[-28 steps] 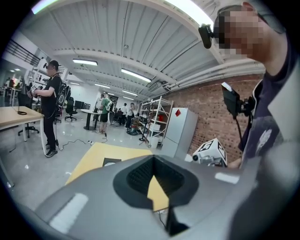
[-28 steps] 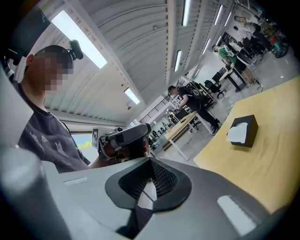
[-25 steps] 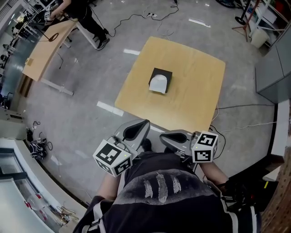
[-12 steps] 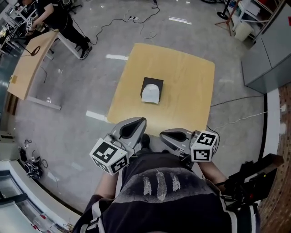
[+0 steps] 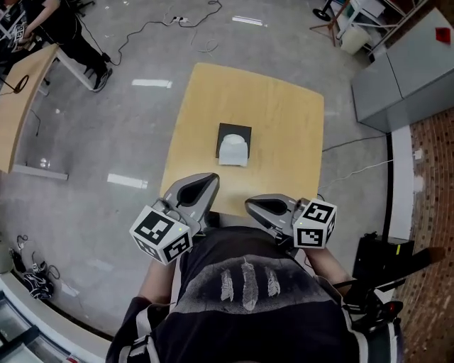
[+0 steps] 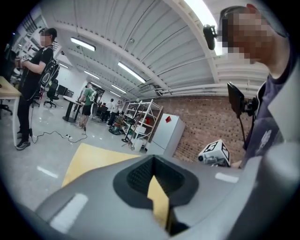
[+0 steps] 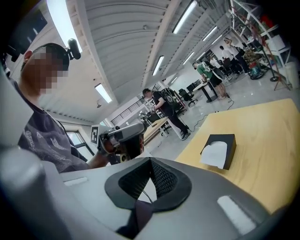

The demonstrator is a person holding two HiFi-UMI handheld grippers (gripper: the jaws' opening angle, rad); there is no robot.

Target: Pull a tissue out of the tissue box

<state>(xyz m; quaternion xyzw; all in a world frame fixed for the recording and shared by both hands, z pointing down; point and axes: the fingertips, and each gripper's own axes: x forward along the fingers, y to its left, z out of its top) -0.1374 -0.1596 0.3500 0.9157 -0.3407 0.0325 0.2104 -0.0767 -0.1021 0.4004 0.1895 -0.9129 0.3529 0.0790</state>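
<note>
A black tissue box (image 5: 233, 141) stands near the middle of a square wooden table (image 5: 284, 113); a white tissue (image 5: 233, 152) sticks out of its near side. My left gripper (image 5: 207, 181) and right gripper (image 5: 251, 205) hover side by side at the table's near edge, both short of the box, both shut and empty. In the right gripper view the tissue box (image 7: 221, 149) and its tissue (image 7: 213, 155) lie ahead to the right of the shut right gripper (image 7: 151, 162), with the left gripper (image 7: 123, 135) at the left. The left gripper view shows the shut left gripper (image 6: 152, 160) over the table (image 6: 89, 157).
A grey cabinet (image 5: 401, 67) stands right of the table, by a brick wall. Another desk (image 5: 18, 99) with a person (image 5: 50, 21) at it is at the far left. Cables (image 5: 177, 20) trail on the floor beyond the table. Black equipment (image 5: 383, 255) sits at my right.
The table and box have come nearer in the head view and slid left. Both grippers have advanced from over the floor to the table's near edge, still shut.
</note>
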